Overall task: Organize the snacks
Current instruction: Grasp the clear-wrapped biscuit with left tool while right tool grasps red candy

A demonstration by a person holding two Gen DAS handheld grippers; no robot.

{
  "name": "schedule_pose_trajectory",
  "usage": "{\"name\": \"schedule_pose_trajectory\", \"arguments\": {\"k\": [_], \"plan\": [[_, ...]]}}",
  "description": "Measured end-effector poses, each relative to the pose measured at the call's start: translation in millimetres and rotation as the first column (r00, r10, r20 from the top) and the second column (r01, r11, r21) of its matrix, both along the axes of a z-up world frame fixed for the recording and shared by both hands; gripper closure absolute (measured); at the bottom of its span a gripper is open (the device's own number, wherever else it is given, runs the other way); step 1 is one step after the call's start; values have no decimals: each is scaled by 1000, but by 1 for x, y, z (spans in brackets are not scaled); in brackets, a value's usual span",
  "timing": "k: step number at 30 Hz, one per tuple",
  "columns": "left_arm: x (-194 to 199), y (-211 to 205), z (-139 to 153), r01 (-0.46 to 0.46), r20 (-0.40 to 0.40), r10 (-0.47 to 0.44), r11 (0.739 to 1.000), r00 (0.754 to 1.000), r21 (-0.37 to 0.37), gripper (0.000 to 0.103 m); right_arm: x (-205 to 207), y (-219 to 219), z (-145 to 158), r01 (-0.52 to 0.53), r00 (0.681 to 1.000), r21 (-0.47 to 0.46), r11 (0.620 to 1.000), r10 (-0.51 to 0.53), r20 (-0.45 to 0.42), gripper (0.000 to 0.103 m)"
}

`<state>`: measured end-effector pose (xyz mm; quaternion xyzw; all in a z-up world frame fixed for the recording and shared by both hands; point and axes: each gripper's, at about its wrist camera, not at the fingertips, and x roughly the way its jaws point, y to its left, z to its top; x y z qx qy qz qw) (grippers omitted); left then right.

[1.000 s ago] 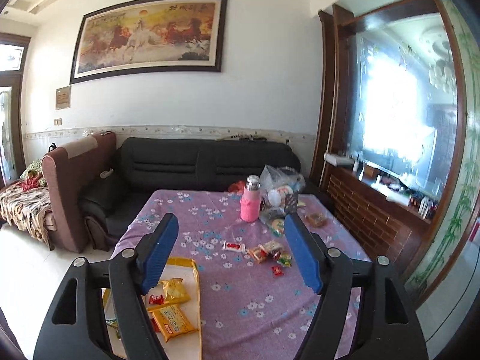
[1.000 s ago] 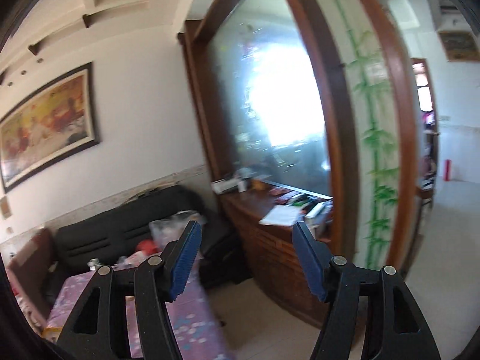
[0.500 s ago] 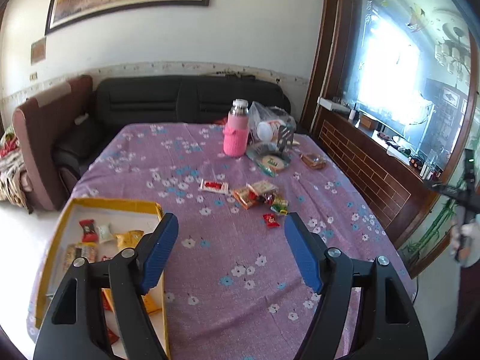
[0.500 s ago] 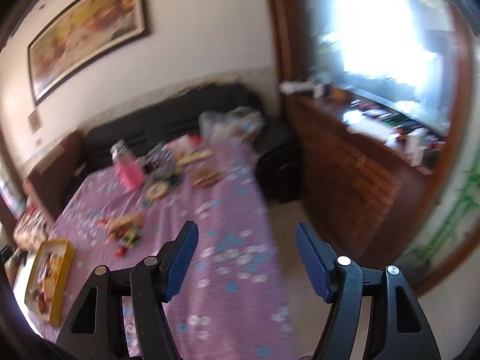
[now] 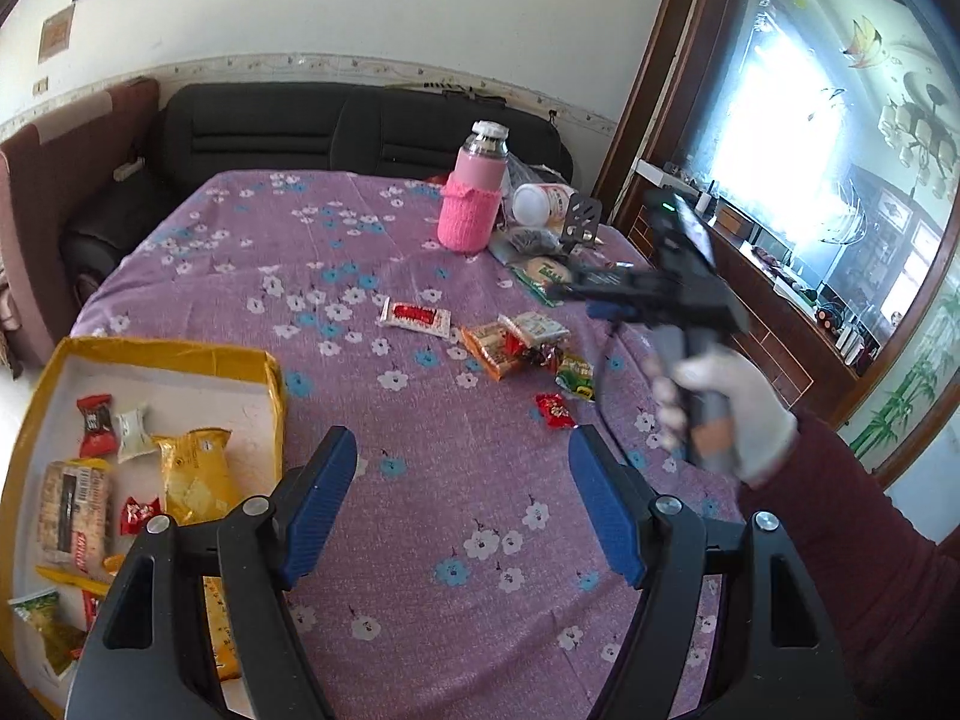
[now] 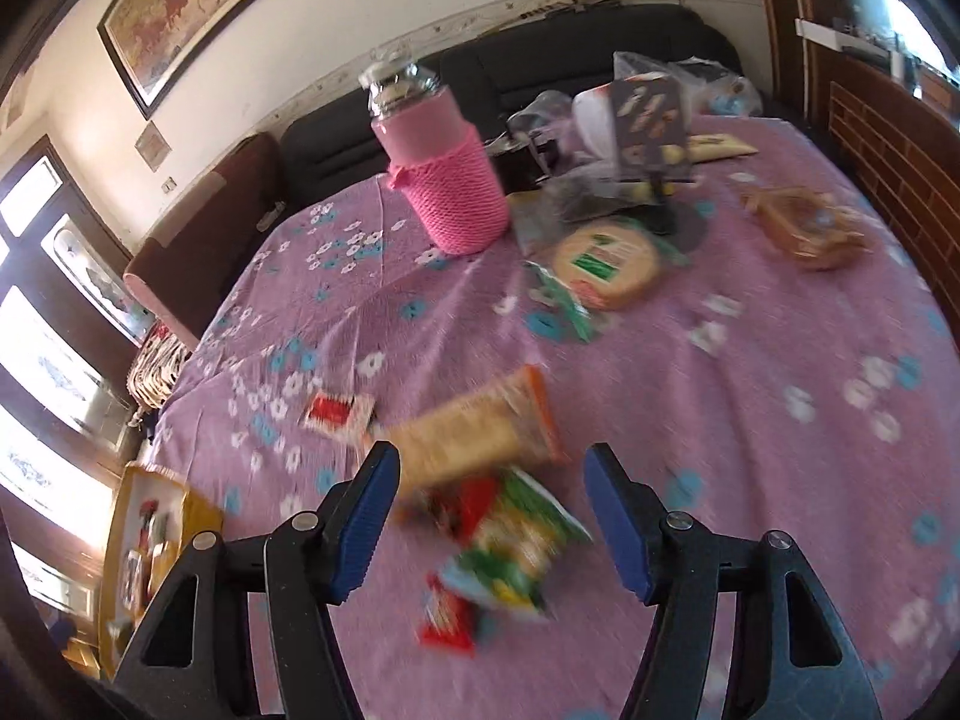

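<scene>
1. A cluster of loose snack packets [image 6: 480, 480] lies mid-surface, at lower centre of the right wrist view, just beyond and between the right claw [image 6: 492, 516] fingers.
2. Right claw: jaws closing, nothing gripped.
3. Left claw [image 5: 462, 504]: jaws apart, empty, over bare purple floral cloth [image 5: 420, 516].
4. Yellow tray [image 5: 150, 354] with sorted snacks sits lower left.

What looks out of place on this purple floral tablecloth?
Loose wrapped snacks lie scattered mid-table instead of in the yellow-rimmed cardboard tray at the left edge. A white plastic jar lies tipped over beside the pink knit-sleeved bottle.
</scene>
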<state>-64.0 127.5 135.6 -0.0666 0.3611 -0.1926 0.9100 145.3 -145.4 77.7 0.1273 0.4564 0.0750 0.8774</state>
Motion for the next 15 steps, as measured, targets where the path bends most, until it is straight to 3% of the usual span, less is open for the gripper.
{"name": "schedule_pose_trajectory", "arguments": {"k": [5,8,12,15], "plan": [[13,12,-21,-3,-51,3,1000,999,-2,30,53,31,-23,1,996,-134,991,-13,-86,39],[16,21,-29,-21,-68,20,1000,997,-14,30,64,46,-39,-27,988,-225,974,-9,-155,48],[18,31,-35,-43,-82,40,998,996,-37,30,40,64,-36,-144,981,-289,947,99,-165,56],[18,34,-41,-48,-98,42,997,994,-56,30,4,76,-34,-292,946,-248,924,240,-219,61]]}}
